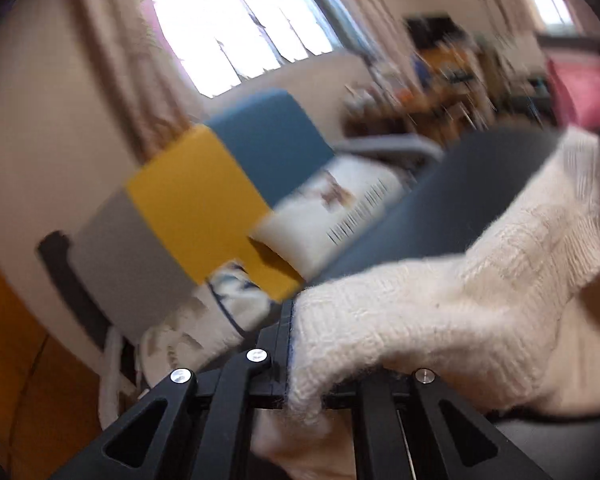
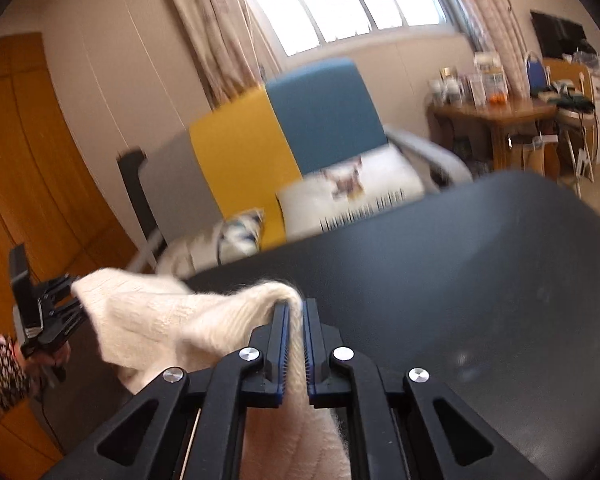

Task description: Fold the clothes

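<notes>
White knit garment point(image 2: 148, 320), no legible writing.

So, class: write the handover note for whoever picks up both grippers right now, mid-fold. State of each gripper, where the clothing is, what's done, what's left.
Left gripper: shut on one end of the cream sweater, held up beside the table's left edge.
Right gripper: shut on the sweater's other end, jaws pinching a bunched edge over the dark table.
Sweater: stretched in the air between the two grippers, with part hanging below; not lying flat on the table.
Done: both ends gripped and lifted.
Left: lay it flat on the table, fold it, then release. No finished fold shows yet. The left wrist view is blurred.
</notes>
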Action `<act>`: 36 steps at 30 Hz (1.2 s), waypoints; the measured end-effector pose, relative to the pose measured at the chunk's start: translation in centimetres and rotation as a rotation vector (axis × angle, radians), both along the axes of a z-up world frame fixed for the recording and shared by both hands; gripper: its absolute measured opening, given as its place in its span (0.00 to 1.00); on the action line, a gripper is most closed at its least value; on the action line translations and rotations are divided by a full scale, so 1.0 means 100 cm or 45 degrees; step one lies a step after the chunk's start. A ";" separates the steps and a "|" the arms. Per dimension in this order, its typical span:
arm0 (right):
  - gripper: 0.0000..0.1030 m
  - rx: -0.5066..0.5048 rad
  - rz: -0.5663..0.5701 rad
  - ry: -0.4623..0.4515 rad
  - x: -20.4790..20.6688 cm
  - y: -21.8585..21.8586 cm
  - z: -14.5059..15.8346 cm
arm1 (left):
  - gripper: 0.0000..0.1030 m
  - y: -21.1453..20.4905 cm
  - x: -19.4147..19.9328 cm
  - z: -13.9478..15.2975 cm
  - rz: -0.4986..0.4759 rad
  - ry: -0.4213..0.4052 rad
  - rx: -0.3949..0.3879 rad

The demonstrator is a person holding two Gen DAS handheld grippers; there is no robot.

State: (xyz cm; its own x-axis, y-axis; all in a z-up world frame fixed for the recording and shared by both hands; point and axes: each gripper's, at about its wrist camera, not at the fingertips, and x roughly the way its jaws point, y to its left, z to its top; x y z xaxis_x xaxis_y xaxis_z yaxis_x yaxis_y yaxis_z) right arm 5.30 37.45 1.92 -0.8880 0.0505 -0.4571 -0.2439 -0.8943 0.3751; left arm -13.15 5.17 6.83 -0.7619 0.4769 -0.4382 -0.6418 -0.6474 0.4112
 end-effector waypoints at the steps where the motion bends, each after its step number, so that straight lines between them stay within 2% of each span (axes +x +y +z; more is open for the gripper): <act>1: 0.01 0.022 -0.005 0.053 0.006 -0.001 0.013 | 0.06 -0.008 0.005 0.014 0.023 0.005 0.060; 4: 0.01 0.122 0.004 0.195 0.021 -0.005 0.060 | 0.06 -0.032 0.024 0.053 0.064 -0.011 0.227; 6: 0.01 0.155 0.110 0.190 0.018 -0.011 0.080 | 0.06 -0.044 0.041 0.075 0.069 -0.012 0.303; 8: 0.04 0.164 0.257 0.140 0.011 -0.020 0.089 | 0.06 -0.047 0.054 0.085 0.088 -0.003 0.300; 9: 0.07 0.155 0.344 0.088 0.006 -0.029 0.085 | 0.06 -0.047 0.058 0.086 0.105 -0.005 0.285; 10: 0.17 0.150 0.414 0.046 0.005 -0.040 0.077 | 0.06 -0.047 0.062 0.085 0.123 -0.010 0.275; 12: 0.28 0.150 0.511 -0.015 0.012 -0.065 0.049 | 0.06 -0.051 0.068 0.081 0.160 -0.028 0.270; 14: 0.31 0.149 0.609 -0.075 0.018 -0.089 0.021 | 0.06 -0.054 0.067 0.076 0.197 -0.054 0.284; 16: 0.39 0.160 0.705 -0.142 0.027 -0.116 -0.006 | 0.06 -0.054 0.062 0.072 0.225 -0.079 0.296; 18: 0.41 0.239 0.819 -0.224 0.040 -0.150 -0.027 | 0.06 -0.054 0.057 0.068 0.254 -0.104 0.307; 21: 0.45 0.526 0.954 -0.275 0.048 -0.209 -0.045 | 0.06 -0.054 0.049 0.062 0.296 -0.142 0.324; 24: 0.49 0.882 0.995 -0.268 0.044 -0.265 -0.062 | 0.06 -0.053 0.043 0.057 0.334 -0.175 0.339; 25: 0.50 0.987 1.009 -0.302 0.039 -0.280 -0.073 | 0.07 -0.052 0.043 0.056 0.338 -0.176 0.340; 28: 0.51 1.268 0.920 -0.414 0.021 -0.302 -0.111 | 0.07 -0.053 0.042 0.056 0.343 -0.188 0.359; 29: 0.51 1.309 0.857 -0.430 0.015 -0.299 -0.118 | 0.07 -0.055 0.043 0.057 0.344 -0.194 0.375; 30: 0.51 1.288 0.810 -0.427 0.008 -0.291 -0.121 | 0.07 -0.059 0.044 0.058 0.349 -0.200 0.392; 31: 0.46 1.268 0.763 -0.424 0.002 -0.283 -0.124 | 0.07 -0.061 0.044 0.058 0.355 -0.205 0.405; 32: 0.35 1.162 0.740 -0.416 -0.004 -0.270 -0.122 | 0.07 -0.065 0.045 0.058 0.357 -0.212 0.423; 33: 0.15 0.971 0.736 -0.404 -0.008 -0.251 -0.112 | 0.07 -0.069 0.048 0.059 0.358 -0.215 0.441; 34: 0.12 0.812 0.711 -0.383 -0.010 -0.232 -0.102 | 0.07 -0.072 0.051 0.060 0.361 -0.211 0.451; 36: 0.11 0.602 0.612 -0.287 -0.008 -0.194 -0.076 | 0.07 -0.079 0.059 0.064 0.363 -0.192 0.475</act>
State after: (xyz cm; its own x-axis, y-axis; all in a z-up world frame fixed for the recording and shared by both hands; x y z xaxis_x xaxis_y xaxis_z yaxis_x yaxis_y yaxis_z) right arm 4.46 18.04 -5.70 -0.7481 -0.0844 -0.6582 0.1923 -0.9769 -0.0933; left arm -7.30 -2.70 13.24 -0.8264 0.4039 -0.3925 -0.4517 -0.8915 0.0338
